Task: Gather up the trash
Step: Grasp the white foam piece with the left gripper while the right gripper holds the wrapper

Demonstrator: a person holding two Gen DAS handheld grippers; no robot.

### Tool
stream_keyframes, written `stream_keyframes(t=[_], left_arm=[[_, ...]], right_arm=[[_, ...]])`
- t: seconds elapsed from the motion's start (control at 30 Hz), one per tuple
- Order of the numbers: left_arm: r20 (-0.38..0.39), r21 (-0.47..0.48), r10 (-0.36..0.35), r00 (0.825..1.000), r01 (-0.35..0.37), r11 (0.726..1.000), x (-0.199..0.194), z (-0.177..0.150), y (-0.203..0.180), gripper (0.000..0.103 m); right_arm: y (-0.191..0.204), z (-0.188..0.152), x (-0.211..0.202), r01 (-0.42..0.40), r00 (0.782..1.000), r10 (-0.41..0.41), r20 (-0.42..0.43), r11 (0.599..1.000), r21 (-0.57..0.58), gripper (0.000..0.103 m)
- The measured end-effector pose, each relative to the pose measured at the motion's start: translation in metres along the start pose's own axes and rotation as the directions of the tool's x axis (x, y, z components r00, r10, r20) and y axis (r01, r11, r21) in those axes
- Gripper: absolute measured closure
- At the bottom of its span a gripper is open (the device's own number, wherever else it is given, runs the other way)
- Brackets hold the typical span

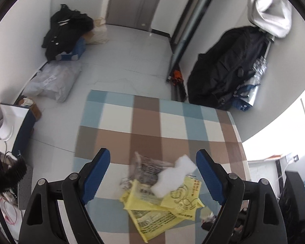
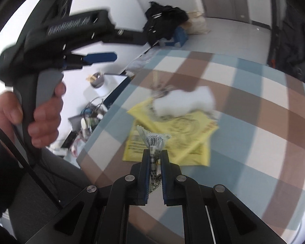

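Observation:
A yellow printed bag lies flat on the checked table. A white foam block rests on its far edge, next to a crumpled clear wrapper. My left gripper is open and empty, held above this pile. In the right wrist view the left gripper hangs high at the left in a person's hand. My right gripper is shut on a crumpled printed wrapper, just over the near edge of the yellow bag. The foam block lies beyond.
Past the table's far edge is grey floor with a black jacket on a blue box, a clear plastic sack and a large black bag. A side table with a cup and cables stands left of the table.

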State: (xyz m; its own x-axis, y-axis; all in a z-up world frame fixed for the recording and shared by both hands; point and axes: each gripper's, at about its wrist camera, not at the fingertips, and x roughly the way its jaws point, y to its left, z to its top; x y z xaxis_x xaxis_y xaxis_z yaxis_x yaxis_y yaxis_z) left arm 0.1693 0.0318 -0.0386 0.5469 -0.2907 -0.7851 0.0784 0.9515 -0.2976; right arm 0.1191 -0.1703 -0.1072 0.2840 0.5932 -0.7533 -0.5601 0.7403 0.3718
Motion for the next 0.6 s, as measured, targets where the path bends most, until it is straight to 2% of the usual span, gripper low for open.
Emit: stream_keyframes(t=[0.17, 0.37, 0.47, 0.53, 0.6], left_arm=[[-0.083, 0.061, -0.039, 0.996, 0.044, 0.997, 0.023, -0.009, -0.016, 0.019], [-0.19, 0.127, -0.013, 0.982, 0.037, 0.991, 0.052, -0.025, -0.033, 0.029], [-0.204, 0.15, 0.023, 0.979, 0.008, 0.989, 0.057, -0.029, -0.035, 0.03], [-0.209, 0.163, 0.034, 0.977, 0.001, 0.987, 0.06, -0.03, -0.036, 0.042], [-0.219, 0.164, 0.037, 0.975, -0.001, 0.986, 0.062, -0.032, -0.036, 0.048]], right_arm=[[-0.033, -0.005, -0.017, 0.004, 1.0, -0.005, 0.021, 0.997, 0.081, 0.094], [-0.051, -0.011, -0.031, -0.001, 0.999, -0.004, 0.038, 0.993, 0.122, 0.094], [-0.055, -0.016, -0.038, -0.01, 0.999, 0.005, 0.045, 0.992, 0.127, 0.094], [-0.059, -0.018, -0.042, -0.015, 0.999, 0.008, 0.05, 0.99, 0.138, 0.094], [-0.063, -0.02, -0.047, -0.016, 0.998, 0.008, 0.06, 0.989, 0.149, 0.094]])
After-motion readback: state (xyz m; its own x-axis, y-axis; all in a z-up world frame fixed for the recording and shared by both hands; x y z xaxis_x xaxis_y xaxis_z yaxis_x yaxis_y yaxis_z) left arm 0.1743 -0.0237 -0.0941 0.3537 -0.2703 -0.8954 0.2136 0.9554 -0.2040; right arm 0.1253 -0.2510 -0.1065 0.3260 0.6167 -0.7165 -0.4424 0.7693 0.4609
